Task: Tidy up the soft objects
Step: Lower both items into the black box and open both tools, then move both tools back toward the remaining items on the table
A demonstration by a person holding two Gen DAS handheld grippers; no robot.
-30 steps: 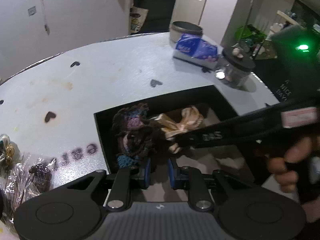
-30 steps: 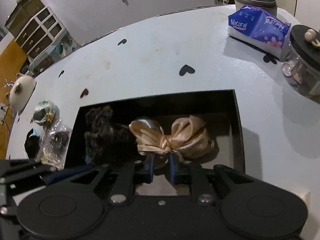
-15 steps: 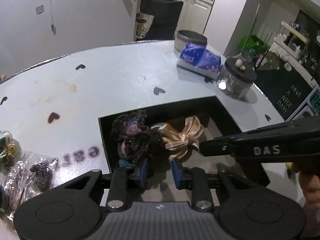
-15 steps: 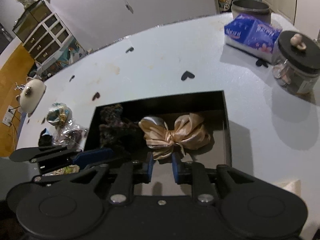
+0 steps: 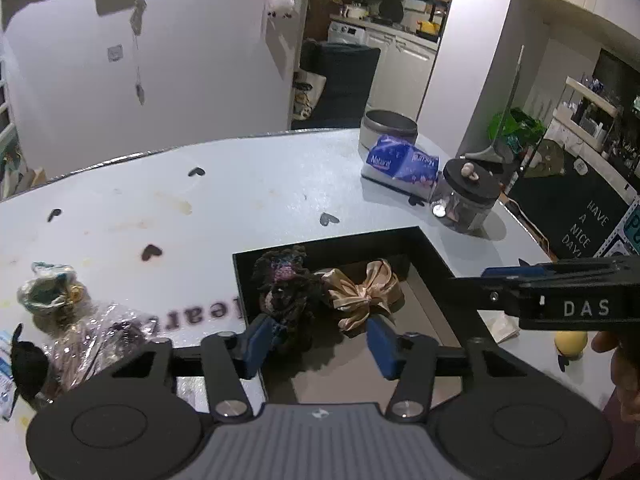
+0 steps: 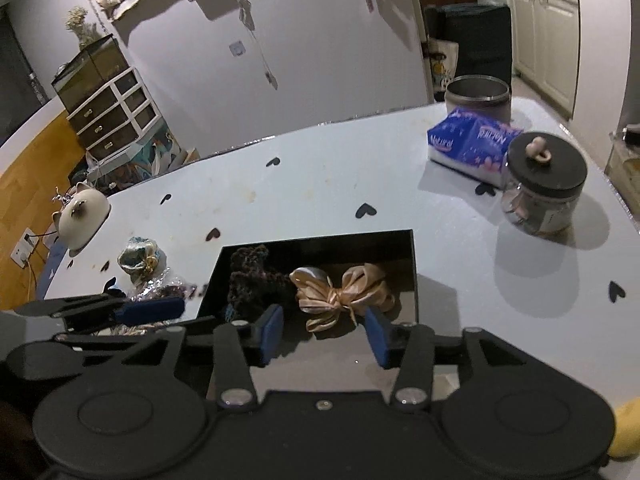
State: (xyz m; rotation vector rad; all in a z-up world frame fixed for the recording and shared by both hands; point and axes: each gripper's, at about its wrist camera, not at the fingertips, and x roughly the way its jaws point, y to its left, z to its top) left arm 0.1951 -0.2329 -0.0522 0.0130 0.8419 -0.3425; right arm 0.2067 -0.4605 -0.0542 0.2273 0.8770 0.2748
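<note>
A black open box [image 5: 430, 254] [image 6: 414, 264] sits on the white table. Inside it lie a dark crocheted scrunchie [image 5: 286, 290] [image 6: 250, 276] on the left and a peach satin bow [image 5: 362, 290] [image 6: 340, 294] on the right. My left gripper [image 5: 318, 344] is open and empty, raised above the box's near edge. My right gripper [image 6: 324, 334] is open and empty, raised above the bow; it also shows in the left wrist view [image 5: 560, 294]. A teal and gold scrunchie [image 5: 48, 294] [image 6: 138, 254] and a clear packet of hair items [image 5: 100, 336] [image 6: 160, 288] lie left of the box.
A tissue pack [image 5: 402, 162] [image 6: 470, 144], a black-lidded glass jar [image 5: 466, 200] [image 6: 542, 188] and a grey tin [image 5: 388, 130] [image 6: 478, 94] stand at the far right. A yellow object [image 5: 570, 342] lies right of the box. A white pig figure [image 6: 82, 214] sits at the left edge.
Both grippers have opened and pulled up and back from the box. The scrunchie and the bow now lie free inside it.
</note>
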